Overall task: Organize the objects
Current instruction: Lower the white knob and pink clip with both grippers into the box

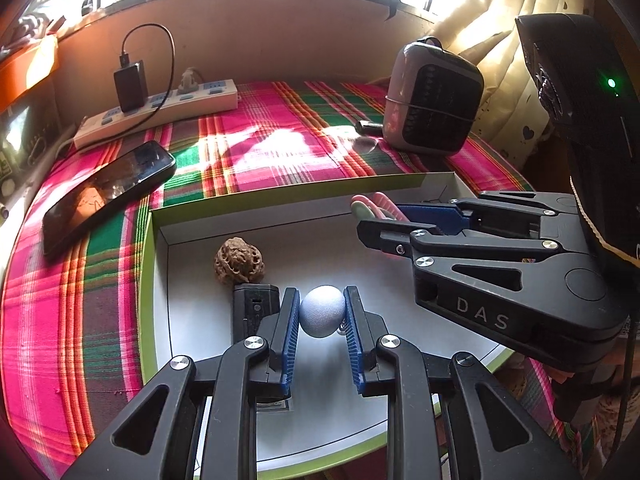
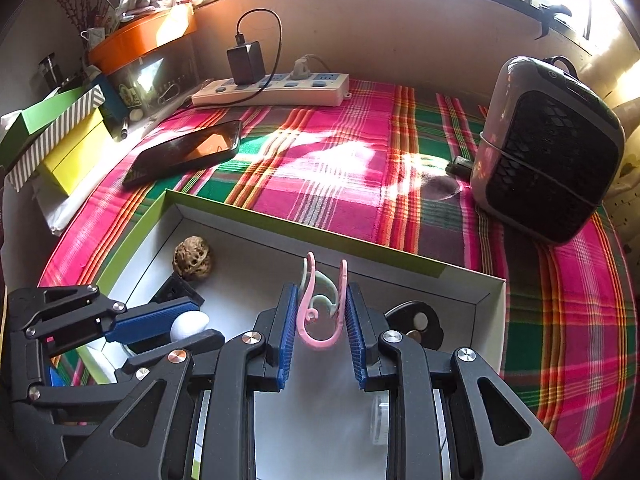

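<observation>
We hold the left hand-held gripper (image 1: pixel 322 312) clenched on a small pale ball (image 1: pixel 322 311), its blue pads pressing the ball from both sides just above the floor of the shallow white box (image 1: pixel 256 196) with the green outer rim. Our right hand-held gripper (image 2: pixel 321 308) is clenched on a pair of thin curved hooks (image 2: pixel 320 312), one pink and one pale green, held upright over the same box. Inside the box a wrinkled brown walnut (image 1: pixel 239 261) sits near the far left corner, with a small black block (image 1: pixel 256 306) just beside it. The box rests on a surface covered by a pink and green plaid cloth (image 2: pixel 340 176). Beyond the box lie a dark phone (image 2: pixel 184 152), a white power strip (image 2: pixel 272 90) with a black charger plugged in, and a grey and black heater-like device (image 2: pixel 548 164) well apart to the right.
</observation>
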Demonstrator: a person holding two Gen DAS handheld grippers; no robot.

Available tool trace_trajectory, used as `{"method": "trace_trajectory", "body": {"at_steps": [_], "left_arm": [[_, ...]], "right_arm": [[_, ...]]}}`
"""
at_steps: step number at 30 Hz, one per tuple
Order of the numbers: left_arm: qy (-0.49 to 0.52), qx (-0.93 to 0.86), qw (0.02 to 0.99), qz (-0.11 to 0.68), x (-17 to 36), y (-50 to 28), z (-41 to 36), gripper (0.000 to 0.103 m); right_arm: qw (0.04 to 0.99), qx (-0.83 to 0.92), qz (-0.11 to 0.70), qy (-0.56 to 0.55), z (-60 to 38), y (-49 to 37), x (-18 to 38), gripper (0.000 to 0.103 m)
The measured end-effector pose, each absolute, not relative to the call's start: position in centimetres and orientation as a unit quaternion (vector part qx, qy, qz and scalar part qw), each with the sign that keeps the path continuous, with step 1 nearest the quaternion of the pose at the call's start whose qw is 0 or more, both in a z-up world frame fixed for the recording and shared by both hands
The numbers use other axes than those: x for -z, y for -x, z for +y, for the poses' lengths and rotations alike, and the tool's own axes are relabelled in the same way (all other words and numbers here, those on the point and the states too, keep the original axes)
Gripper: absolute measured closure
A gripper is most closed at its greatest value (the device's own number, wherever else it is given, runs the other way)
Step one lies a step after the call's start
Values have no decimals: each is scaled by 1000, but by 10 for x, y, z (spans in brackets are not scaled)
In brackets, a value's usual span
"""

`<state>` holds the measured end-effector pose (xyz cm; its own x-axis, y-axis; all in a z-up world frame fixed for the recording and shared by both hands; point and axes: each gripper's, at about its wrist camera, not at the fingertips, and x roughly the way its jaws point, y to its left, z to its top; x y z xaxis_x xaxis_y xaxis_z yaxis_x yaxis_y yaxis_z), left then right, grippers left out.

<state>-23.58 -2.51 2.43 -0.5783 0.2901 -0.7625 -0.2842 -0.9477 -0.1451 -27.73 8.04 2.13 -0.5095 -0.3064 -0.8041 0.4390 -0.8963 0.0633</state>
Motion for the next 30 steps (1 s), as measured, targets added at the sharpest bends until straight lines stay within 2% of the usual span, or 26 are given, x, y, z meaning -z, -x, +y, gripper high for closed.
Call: {"method": "trace_trajectory", "body": {"at_steps": [30], "left_arm": [[426, -891, 158, 10, -23, 239, -22, 82]], "right_arm": [[202, 867, 90, -447, 75, 279, -16, 78]]}}
